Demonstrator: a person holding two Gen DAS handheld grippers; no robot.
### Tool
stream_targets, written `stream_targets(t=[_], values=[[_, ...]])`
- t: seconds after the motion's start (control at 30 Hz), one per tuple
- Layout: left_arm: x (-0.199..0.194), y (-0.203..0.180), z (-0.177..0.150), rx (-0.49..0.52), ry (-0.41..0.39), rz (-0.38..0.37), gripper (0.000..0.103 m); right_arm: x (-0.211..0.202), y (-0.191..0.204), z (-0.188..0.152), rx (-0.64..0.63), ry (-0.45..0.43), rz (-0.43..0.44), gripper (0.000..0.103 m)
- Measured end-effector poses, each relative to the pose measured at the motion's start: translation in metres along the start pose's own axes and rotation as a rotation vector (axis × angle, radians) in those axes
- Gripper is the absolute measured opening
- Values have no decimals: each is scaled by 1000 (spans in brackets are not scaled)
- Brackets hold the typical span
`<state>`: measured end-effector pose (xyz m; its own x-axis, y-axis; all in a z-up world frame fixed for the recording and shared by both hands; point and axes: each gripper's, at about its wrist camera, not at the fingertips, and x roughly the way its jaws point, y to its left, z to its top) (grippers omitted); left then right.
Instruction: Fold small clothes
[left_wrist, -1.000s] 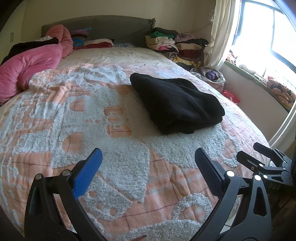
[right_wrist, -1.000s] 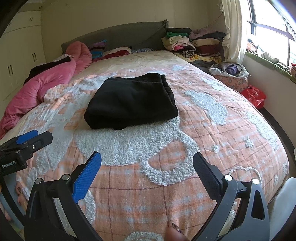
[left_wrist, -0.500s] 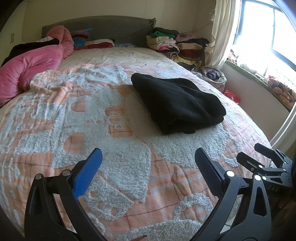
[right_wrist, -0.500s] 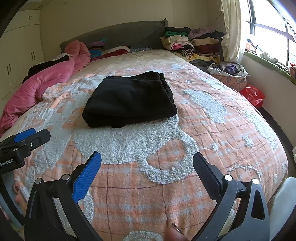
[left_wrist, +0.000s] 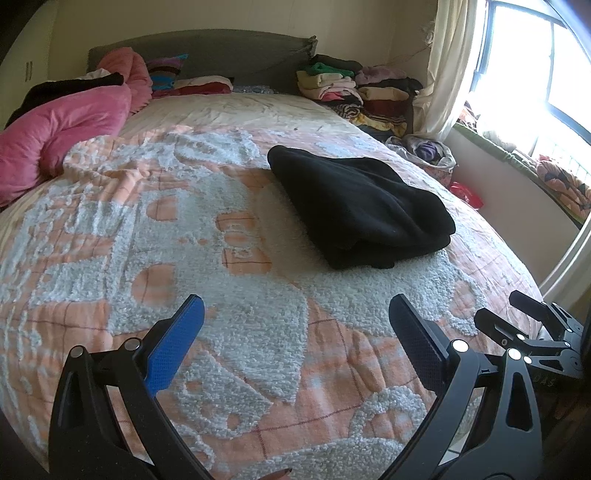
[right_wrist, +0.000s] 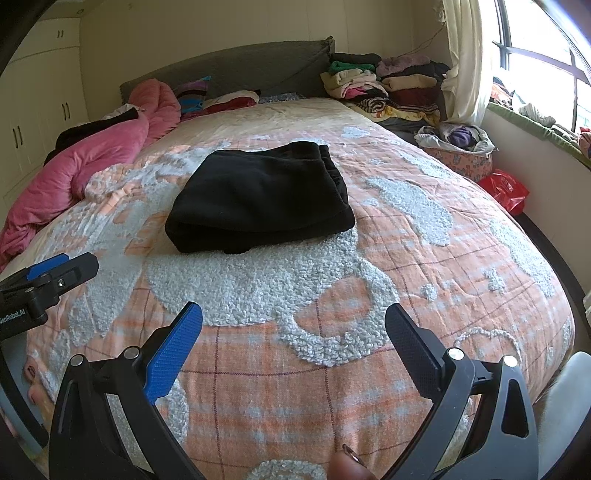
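Sunlit window (left_wrist: 532, 74) at right — cream curtain (left_wrist: 439, 74), grey headboard (left_wrist: 207, 51).

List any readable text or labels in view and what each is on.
"enRobot.AI": on the left gripper body, right wrist view; start cut off by the frame edge.
"DAS": faint on the right gripper body, left wrist view; likely partial.
Blanket pattern in the left wrist view has letter-like shapes, too blurred to read.
Nothing else is legible.
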<state>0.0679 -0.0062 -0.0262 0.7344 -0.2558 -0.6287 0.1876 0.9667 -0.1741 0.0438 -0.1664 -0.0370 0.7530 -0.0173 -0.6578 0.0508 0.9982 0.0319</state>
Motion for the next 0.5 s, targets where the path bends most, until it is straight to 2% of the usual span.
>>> stream_targets(t=[0.5], values=[[3,0,-1,-5,10,-3,94,1,1,-3,-2,-2,-18,99]])
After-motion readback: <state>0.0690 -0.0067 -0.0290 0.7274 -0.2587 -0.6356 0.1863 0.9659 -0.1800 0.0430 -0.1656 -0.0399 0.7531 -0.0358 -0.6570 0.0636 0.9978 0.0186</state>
